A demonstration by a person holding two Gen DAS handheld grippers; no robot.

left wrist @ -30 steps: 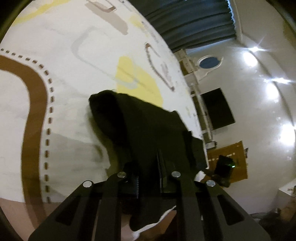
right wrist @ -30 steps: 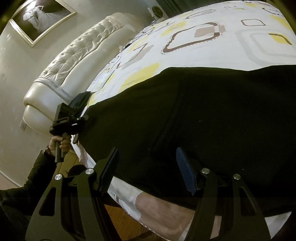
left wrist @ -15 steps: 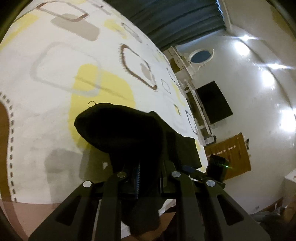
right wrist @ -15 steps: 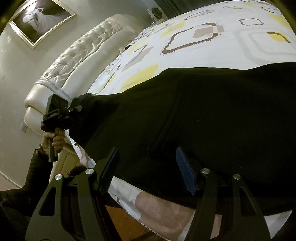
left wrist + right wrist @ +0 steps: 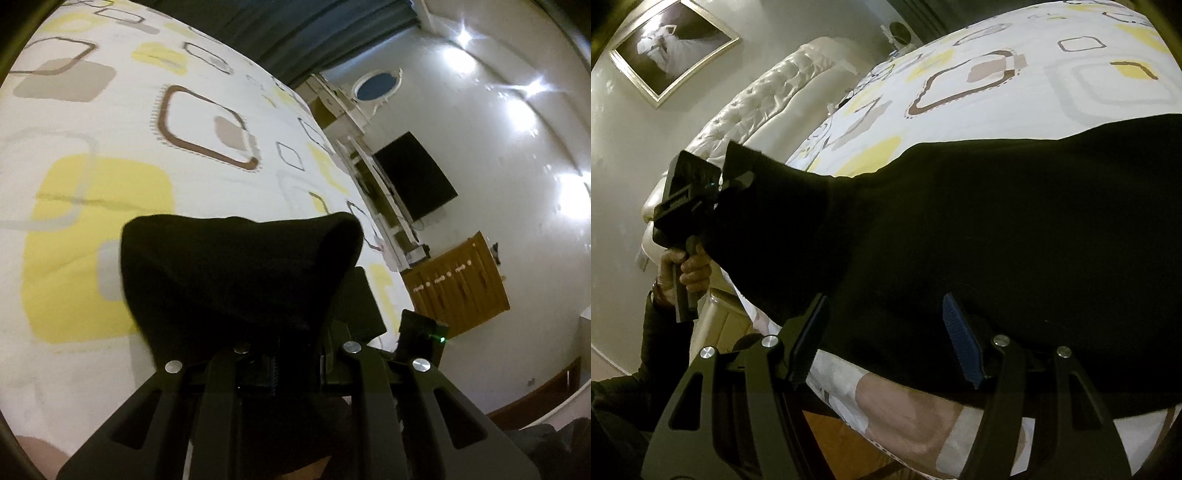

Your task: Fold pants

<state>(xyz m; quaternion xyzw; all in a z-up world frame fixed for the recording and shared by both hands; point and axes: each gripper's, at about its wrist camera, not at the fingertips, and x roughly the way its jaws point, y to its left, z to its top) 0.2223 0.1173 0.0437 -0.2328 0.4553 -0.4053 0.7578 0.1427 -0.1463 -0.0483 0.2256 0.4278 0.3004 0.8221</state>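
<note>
The black pants [image 5: 997, 229] lie spread across the patterned bed sheet [image 5: 1015, 96] near the bed's front edge. My left gripper [image 5: 295, 365] is shut on one end of the pants [image 5: 240, 280] and holds it lifted above the sheet [image 5: 110, 147]; the cloth bunches over the jaws and hides the fingertips. This gripper also shows in the right wrist view [image 5: 694, 199], raised at the pants' left end. My right gripper [image 5: 886, 339] is open, its jaws wide apart over the near edge of the pants, holding nothing.
A white tufted headboard [image 5: 768, 107] and a framed picture [image 5: 672, 48] stand at the left. A dark curtain [image 5: 295, 33], a wall-mounted screen [image 5: 417, 177], white shelving [image 5: 354, 125] and a wooden cabinet [image 5: 458, 284] lie beyond the bed.
My left gripper has risen and swung with the end of the pants, lifting it off the sheet. The right gripper has stayed still and open.
</note>
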